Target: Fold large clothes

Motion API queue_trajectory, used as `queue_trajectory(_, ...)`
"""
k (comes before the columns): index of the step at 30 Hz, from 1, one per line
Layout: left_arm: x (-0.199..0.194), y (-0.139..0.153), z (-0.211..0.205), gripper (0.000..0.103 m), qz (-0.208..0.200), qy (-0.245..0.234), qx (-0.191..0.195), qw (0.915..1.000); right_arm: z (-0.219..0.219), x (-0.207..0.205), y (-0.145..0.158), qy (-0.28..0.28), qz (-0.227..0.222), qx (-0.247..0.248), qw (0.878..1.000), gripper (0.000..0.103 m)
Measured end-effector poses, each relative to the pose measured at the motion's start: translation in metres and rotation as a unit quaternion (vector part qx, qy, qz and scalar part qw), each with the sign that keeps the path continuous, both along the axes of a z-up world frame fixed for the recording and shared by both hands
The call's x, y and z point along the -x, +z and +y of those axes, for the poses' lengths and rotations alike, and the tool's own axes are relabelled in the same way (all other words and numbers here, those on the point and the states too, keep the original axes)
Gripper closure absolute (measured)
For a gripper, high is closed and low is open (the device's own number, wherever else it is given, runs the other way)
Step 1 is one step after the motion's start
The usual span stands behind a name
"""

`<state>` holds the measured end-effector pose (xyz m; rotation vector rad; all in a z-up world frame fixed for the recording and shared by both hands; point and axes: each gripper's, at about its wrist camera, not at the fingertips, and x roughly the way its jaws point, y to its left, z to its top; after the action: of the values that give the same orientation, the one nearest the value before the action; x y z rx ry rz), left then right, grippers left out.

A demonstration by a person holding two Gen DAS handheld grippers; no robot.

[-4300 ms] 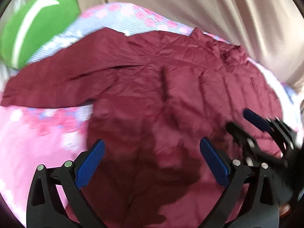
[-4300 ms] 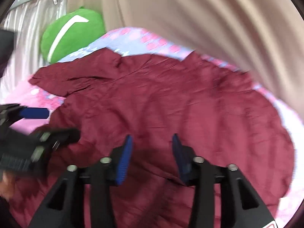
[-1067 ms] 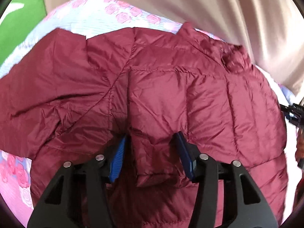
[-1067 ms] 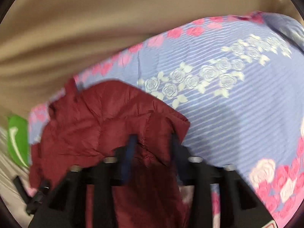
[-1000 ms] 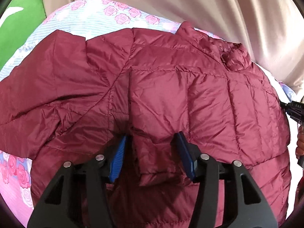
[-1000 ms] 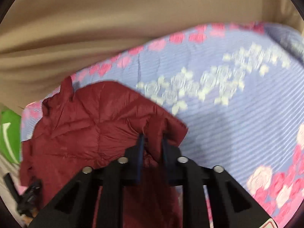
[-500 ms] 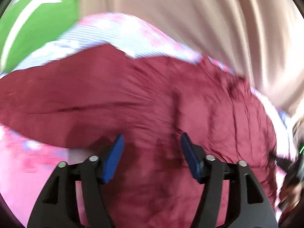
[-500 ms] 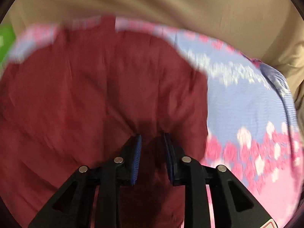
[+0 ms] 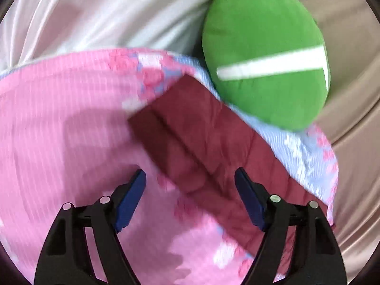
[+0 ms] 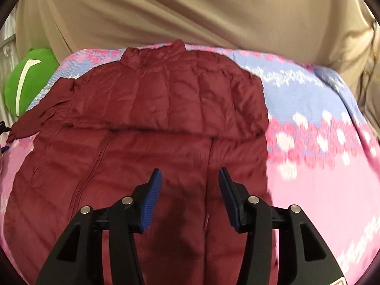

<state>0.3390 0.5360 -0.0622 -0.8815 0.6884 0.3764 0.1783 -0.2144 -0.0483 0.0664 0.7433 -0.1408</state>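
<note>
A dark red quilted puffer jacket (image 10: 166, 109) lies flat on a pink and blue floral bedspread (image 10: 320, 142), collar at the far edge, its right sleeve folded across the chest. My right gripper (image 10: 190, 180) is open and empty above the jacket's lower front. In the left wrist view the jacket's left sleeve (image 9: 197, 142) stretches out over the bedspread (image 9: 59, 118) toward a green cushion. My left gripper (image 9: 190, 182) is open and empty, hovering over the sleeve near its cuff end.
A green round cushion with a white stripe (image 9: 266, 52) lies at the bed's far left corner, also seen in the right wrist view (image 10: 26, 80). Beige curtains (image 10: 190, 11) hang behind the bed, and pale fabric (image 9: 95, 11) drapes beside it.
My right gripper let go of the folded sleeve and opened, drawing back over the jacket's lower part. My left gripper swung left from the jacket body to the outstretched left sleeve.
</note>
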Motion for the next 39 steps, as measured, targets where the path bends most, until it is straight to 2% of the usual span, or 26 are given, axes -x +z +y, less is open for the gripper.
queue_trajectory(1,-0.006,0.001,0.001,0.05,-0.007,-0.01,0.003,0.9999,0.003,0.004,-0.002,-0.005,0.003,-0.001,1.0,0.055)
queue_trajectory(2,-0.009,0.002,0.0,0.059,-0.011,-0.02,0.005,0.9997,0.004,0.011,-0.005,-0.009,0.007,-0.003,1.0,0.055)
queue_trajectory(4,-0.02,0.009,-0.005,0.1,-0.01,-0.039,0.005,0.9992,0.006,0.023,-0.007,-0.021,0.009,0.001,1.0,0.055)
queue_trajectory(6,-0.026,0.031,-0.021,0.1,-0.032,-0.06,-0.009,0.9977,0.008,0.035,-0.007,-0.032,0.01,0.005,0.999,0.054)
queue_trajectory(9,-0.028,0.093,-0.074,0.101,-0.082,-0.11,-0.069,0.9881,0.005,0.044,-0.007,-0.043,0.011,-0.009,0.999,0.054)
queue_trajectory(11,-0.023,0.145,-0.14,0.102,-0.126,-0.167,-0.114,0.9711,0.005,0.048,-0.007,-0.046,0.007,-0.017,0.999,0.054)
queue_trajectory(13,-0.019,0.18,-0.191,0.102,-0.162,-0.213,-0.141,0.9532,0.006,0.049,-0.006,-0.045,0.004,-0.024,0.999,0.054)
queue_trajectory(14,-0.015,0.203,-0.234,0.102,-0.186,-0.25,-0.156,0.9373,0.007,0.049,-0.006,-0.044,0.002,-0.03,0.999,0.054)
queue_trajectory(16,-0.005,0.227,-0.297,0.101,-0.212,-0.308,-0.167,0.9122,0.01,0.049,-0.006,-0.039,-0.002,-0.037,0.999,0.054)
queue_trajectory(17,-0.001,0.237,-0.342,0.101,-0.222,-0.348,-0.169,0.8951,0.011,0.049,-0.006,-0.037,-0.004,-0.039,0.999,0.054)
queue_trajectory(19,0.003,0.239,-0.422,0.101,-0.224,-0.412,-0.172,0.866,0.012,0.052,-0.005,-0.034,-0.01,-0.045,0.998,0.054)
queue_trajectory(21,0.007,0.226,-0.489,0.101,-0.213,-0.462,-0.177,0.8426,0.008,0.058,-0.006,-0.037,-0.014,-0.052,0.998,0.053)
queue_trajectory(22,0.009,0.212,-0.525,0.101,-0.199,-0.485,-0.179,0.8325,0.006,0.061,-0.007,-0.038,-0.015,-0.054,0.998,0.054)
queue_trajectory(24,0.007,0.18,-0.577,0.101,-0.168,-0.518,-0.175,0.82,-0.005,0.069,-0.01,-0.045,-0.014,-0.063,0.997,0.053)
queue_trajectory(27,0.015,0.115,-0.635,0.095,-0.113,-0.544,-0.179,0.812,-0.02,0.079,-0.017,-0.055,-0.004,-0.068,0.996,0.051)
queue_trajectory(29,0.017,0.076,-0.655,0.082,-0.074,-0.541,-0.19,0.8155,-0.03,0.083,-0.021,-0.062,0.001,-0.068,0.996,0.05)
queue_trajectory(30,0.02,0.063,-0.656,0.066,-0.063,-0.539,-0.19,0.8182,-0.034,0.085,-0.022,-0.065,0.002,-0.067,0.996,0.049)
queue_trajectory(31,0.023,0.053,-0.654,0.055,-0.054,-0.537,-0.18,0.8222,-0.038,0.085,-0.022,-0.066,0.003,-0.067,0.996,0.049)
queue_trajectory(32,0.025,0.052,-0.645,0.05,-0.054,-0.536,-0.168,0.8256,-0.044,0.084,-0.021,-0.066,0.003,-0.067,0.996,0.048)
queue_trajectory(34,0.035,0.059,-0.618,0.034,-0.072,-0.528,-0.14,0.8347,-0.052,0.079,-0.016,-0.061,-0.002,-0.072,0.995,0.045)
queue_trajectory(36,0.042,0.071,-0.589,0.012,-0.095,-0.508,-0.144,0.8442,-0.059,0.069,-0.009,-0.05,-0.009,-0.084,0.995,0.041)
queue_trajectory(38,0.043,0.082,-0.545,0.01,-0.113,-0.473,-0.156,0.8599,-0.065,0.052,-0.001,-0.036,-0.013,-0.097,0.995,0.038)
queue_trajectory(39,0.04,0.085,-0.522,0.009,-0.107,-0.454,-0.162,0.8696,-0.068,0.039,0.003,-0.029,-0.013,-0.102,0.994,0.037)
